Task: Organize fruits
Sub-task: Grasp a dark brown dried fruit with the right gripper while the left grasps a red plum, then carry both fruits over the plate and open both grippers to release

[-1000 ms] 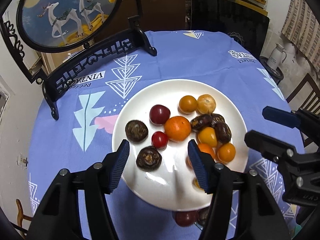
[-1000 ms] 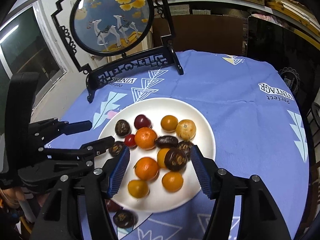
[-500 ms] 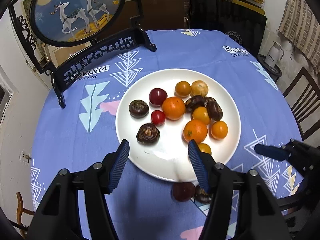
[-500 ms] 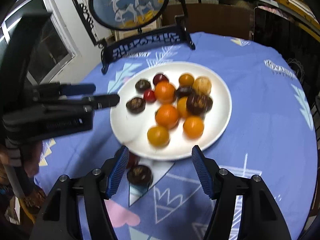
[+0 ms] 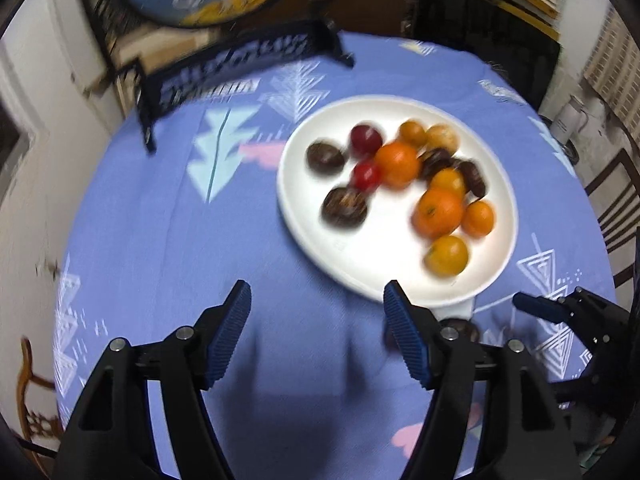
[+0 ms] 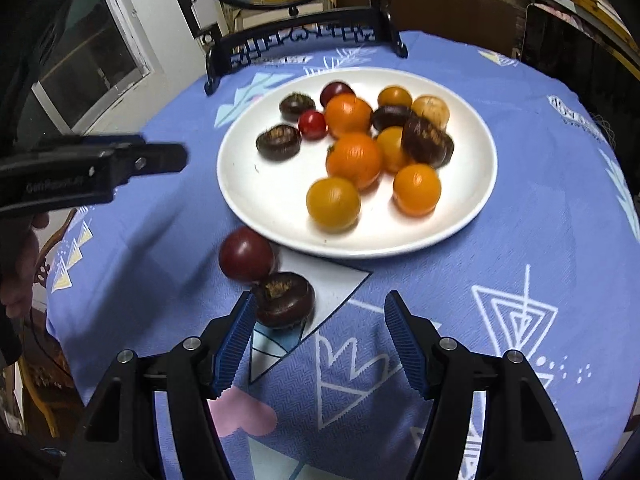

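Note:
A white plate (image 6: 472, 208) (image 5: 400, 264) holds several oranges, small yellow fruits, red fruits and dark brown water chestnuts. A dark red fruit (image 6: 246, 254) and a water chestnut (image 6: 285, 299) lie on the cloth just in front of the plate's near edge. My right gripper (image 6: 318, 338) is open and empty, low over the cloth, its left pad beside that water chestnut. My left gripper (image 5: 318, 332) is open and empty, over bare cloth to the plate's near left. It shows in the right wrist view as a black finger (image 6: 120, 160). The left wrist view is blurred.
A round table under a blue patterned cloth (image 6: 520, 280). A black ornamental stand with a round deer picture (image 6: 296, 36) stands at the far edge behind the plate. Chairs (image 5: 616, 208) and a kettle (image 5: 570, 118) are beside the table on the right.
Both grippers have pulled back from over the plate toward the near edge of the table. The left one has swung left; the right one has come down close to the two loose fruits.

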`<state>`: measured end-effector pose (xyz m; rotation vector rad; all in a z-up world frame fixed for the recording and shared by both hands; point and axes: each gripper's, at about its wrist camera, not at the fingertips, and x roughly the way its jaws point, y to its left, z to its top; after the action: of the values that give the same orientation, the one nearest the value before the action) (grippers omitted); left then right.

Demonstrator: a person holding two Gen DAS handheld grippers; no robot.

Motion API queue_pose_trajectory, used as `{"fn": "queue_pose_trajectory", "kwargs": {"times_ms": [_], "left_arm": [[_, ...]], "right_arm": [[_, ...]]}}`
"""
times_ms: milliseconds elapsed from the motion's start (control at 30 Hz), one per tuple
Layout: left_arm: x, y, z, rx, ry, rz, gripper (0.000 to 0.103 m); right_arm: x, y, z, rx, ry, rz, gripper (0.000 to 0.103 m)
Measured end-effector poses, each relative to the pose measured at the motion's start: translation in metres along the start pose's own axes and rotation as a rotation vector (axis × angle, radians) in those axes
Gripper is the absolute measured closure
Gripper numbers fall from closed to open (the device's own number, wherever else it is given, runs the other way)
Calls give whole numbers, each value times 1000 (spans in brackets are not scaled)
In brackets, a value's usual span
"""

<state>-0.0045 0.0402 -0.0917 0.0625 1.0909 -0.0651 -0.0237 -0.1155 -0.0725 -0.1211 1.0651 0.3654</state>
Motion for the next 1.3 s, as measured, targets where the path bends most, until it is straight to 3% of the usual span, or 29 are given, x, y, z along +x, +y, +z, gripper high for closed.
{"fn": "queue_pose_trajectory", "kwargs": {"times_ms": [300, 400, 733, 967, 1033, 1067, 1100, 1300], "left_arm": [[13, 13, -24, -35, 60, -15, 36], [13, 6, -25, -21, 64, -26, 36], [22, -42, -32, 95, 88, -92, 36], [44, -68, -29, 126, 98, -79, 36], [48, -71, -28, 134, 104, -71, 50], [49, -72, -27, 138, 116, -99, 61], [49, -73, -27, 139, 120, -116, 65], [40, -77, -32, 168, 112, -92, 65]], "right_arm": [[24, 15, 1, -42, 59, 30, 37], [32, 21, 0, -82, 97, 31, 61], [9, 0, -11, -18, 68, 18, 62], [-2, -20, -23, 41, 72, 6, 62], [-1, -20, -25, 45, 75, 8, 62], [-1, -20, -26, 45, 76, 8, 62], [0, -19, -25, 45, 76, 9, 62], [2, -15, -22, 36, 70, 18, 62]]}}
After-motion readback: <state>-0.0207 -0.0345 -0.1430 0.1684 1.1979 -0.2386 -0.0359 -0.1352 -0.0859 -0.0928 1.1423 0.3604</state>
